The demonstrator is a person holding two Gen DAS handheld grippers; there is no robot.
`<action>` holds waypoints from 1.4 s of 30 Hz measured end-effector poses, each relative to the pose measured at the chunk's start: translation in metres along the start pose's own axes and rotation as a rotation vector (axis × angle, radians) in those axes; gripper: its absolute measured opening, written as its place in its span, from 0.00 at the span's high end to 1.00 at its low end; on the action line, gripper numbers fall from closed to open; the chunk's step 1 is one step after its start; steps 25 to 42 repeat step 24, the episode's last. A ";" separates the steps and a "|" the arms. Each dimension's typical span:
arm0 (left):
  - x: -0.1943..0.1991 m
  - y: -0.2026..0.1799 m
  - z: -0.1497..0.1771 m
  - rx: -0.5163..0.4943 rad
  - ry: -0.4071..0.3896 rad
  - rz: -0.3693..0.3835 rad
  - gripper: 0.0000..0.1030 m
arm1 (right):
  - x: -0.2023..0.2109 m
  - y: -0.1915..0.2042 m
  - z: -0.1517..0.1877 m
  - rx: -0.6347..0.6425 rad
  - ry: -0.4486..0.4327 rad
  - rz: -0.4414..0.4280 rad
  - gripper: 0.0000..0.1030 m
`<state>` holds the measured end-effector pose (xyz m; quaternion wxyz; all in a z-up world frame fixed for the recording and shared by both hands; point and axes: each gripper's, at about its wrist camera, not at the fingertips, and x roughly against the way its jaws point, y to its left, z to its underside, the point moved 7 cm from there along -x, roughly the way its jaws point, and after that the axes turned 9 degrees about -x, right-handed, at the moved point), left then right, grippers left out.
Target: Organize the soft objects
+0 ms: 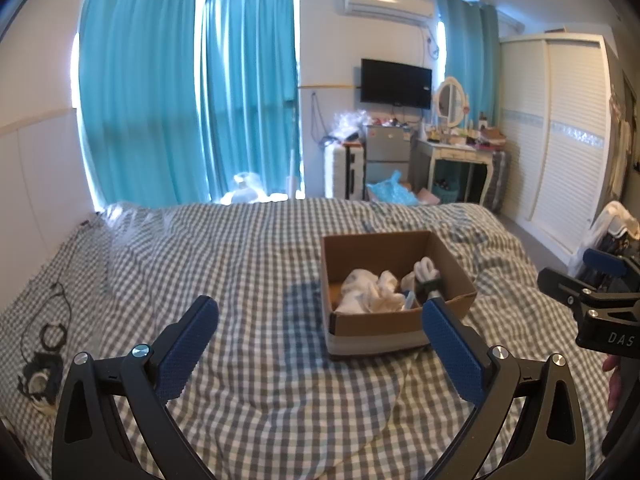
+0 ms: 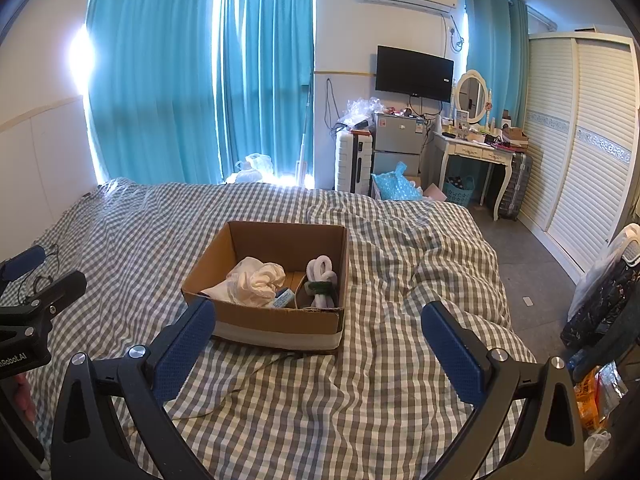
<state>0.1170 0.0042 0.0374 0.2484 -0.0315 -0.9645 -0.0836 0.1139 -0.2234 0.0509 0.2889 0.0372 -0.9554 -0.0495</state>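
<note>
A brown cardboard box [image 2: 280, 322] sits on the checked bed cover; it also shows in the left wrist view [image 1: 456, 268]. In it lie a crumpled white cloth [image 2: 256, 278], which the left wrist view also shows [image 1: 370, 290], a rolled white item with a dark green band [image 2: 322, 280], also in the left wrist view [image 1: 427, 274], and a small blue-labelled item [image 2: 282, 300]. My left gripper [image 1: 320, 320] is open and empty, to the left of the box and nearer than it. My right gripper [image 2: 318, 322] is open and empty, just in front of the box.
The bed with its grey-white checked cover [image 2: 380, 380] fills the foreground. A black cable and a charger [image 1: 40, 376] lie at its left edge. Beyond it stand teal curtains [image 2: 180, 80], a suitcase [image 2: 354, 162], a small fridge [image 2: 396, 144], a dressing table [image 2: 476, 152] and a wardrobe [image 2: 580, 140]. Bags [image 2: 600, 300] stand to the right of the bed.
</note>
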 end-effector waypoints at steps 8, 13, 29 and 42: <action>0.001 0.001 -0.002 -0.001 -0.001 -0.004 0.00 | 0.000 0.000 0.000 0.001 0.001 0.001 0.00; 0.001 0.002 -0.003 -0.001 0.000 -0.005 0.00 | 0.001 0.000 0.000 0.002 0.001 0.001 0.00; 0.003 0.004 -0.001 0.002 0.004 -0.011 0.00 | 0.001 -0.001 0.001 0.003 0.008 0.000 0.00; 0.003 0.004 -0.001 0.002 0.004 -0.011 0.00 | 0.001 -0.001 0.001 0.003 0.008 0.000 0.00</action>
